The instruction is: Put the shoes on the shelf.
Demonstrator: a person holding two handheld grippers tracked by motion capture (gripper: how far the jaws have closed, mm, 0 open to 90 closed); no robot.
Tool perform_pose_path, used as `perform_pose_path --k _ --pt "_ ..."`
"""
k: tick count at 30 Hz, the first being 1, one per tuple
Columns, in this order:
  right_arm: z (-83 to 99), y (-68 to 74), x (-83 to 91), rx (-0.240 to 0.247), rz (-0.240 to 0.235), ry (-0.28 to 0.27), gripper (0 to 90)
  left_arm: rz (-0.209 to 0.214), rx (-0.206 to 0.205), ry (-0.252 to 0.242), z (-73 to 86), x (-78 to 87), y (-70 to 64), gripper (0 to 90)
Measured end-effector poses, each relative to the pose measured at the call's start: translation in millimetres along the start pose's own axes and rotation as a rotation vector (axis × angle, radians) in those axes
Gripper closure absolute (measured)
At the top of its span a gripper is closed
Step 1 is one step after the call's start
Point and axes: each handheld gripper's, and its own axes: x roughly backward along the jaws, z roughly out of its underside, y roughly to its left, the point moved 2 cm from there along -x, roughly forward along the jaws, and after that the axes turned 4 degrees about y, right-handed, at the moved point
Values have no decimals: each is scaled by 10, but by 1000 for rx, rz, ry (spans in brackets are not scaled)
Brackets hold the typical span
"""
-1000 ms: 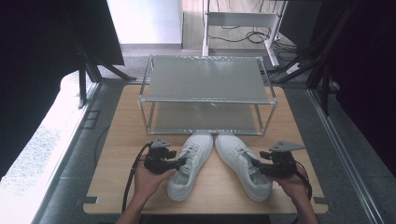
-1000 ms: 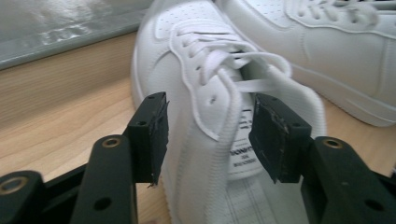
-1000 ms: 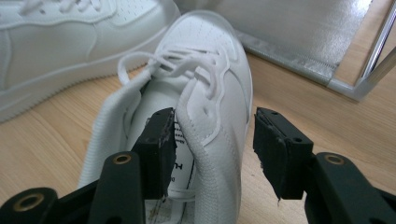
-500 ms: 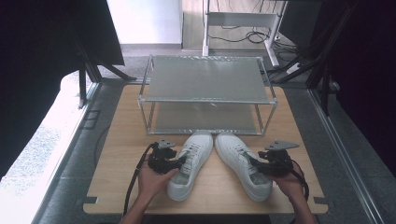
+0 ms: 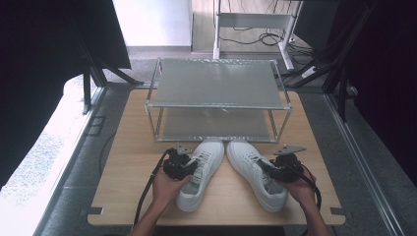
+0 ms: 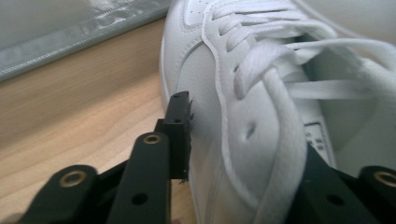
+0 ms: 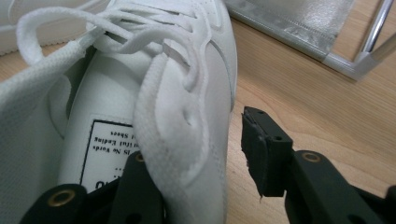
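Two white lace-up sneakers lie side by side on the wooden table, toes toward the rack: the left shoe (image 5: 209,155) (image 6: 243,84) and the right shoe (image 5: 248,160) (image 7: 187,70). My left gripper (image 5: 189,167) (image 6: 247,140) is open and straddles the left shoe's outer side wall. One of its fingers (image 6: 180,126) stands outside, close to the leather, and the other is inside the opening. My right gripper (image 5: 269,169) (image 7: 196,140) is open astride the right shoe's outer wall. Its outer finger (image 7: 261,149) stands apart from the shoe.
A two-tier metal shoe rack (image 5: 216,88) stands at the back of the table (image 5: 128,147), its lower shelf just beyond the shoes' toes. Bare wood lies left and right of the shoes. Cables trail from both grippers toward the front edge.
Both hands have moved inward toward the shoes, bringing each gripper's jaws over its shoe's side wall. The shoes have not shifted.
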Motion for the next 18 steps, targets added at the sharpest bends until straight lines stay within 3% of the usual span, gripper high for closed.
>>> perform_pose_path --k 9,14,18 --pt "-49 0 -68 1 4 65 780 9 7 -7 -3 1 37 792" --pt "-37 -26 -61 -26 2 53 845 42 33 -26 6 15 87 815" --pt "-6 -75 -44 -75 -41 4 853 60 37 -46 6 36 107 824"
